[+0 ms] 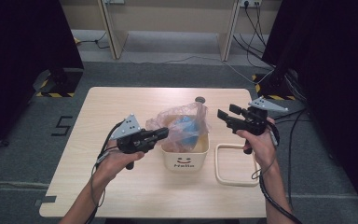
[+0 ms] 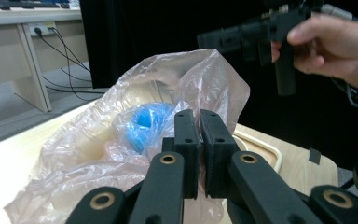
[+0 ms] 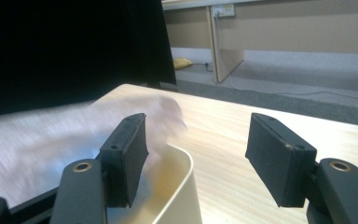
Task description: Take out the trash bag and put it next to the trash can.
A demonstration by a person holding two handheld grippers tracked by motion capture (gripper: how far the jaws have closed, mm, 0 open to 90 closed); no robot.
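Bin point(image 1: 185, 159) at frame centre, bag point(image 1: 179, 122) lining it | left gripper point(image 1: 164, 133) pinched shut on bag edge | right gripper point(image 1: 223, 115) hung wide open, empty, upper right | advice: grip opposite edge, spread evenly.

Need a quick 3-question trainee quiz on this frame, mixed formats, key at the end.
1. True or false: the left gripper has its jaws spread wide.
2. What lies on the table right of the small bin? A) a lid frame B) a sponge C) a cup
3. Fill in: inside the plastic bag sits something coloured ____.

Key: 1 false, they are closed on the plastic bag. 2 A, the lid frame. 3 blue, the blue item. The right gripper is open above the bin rim.
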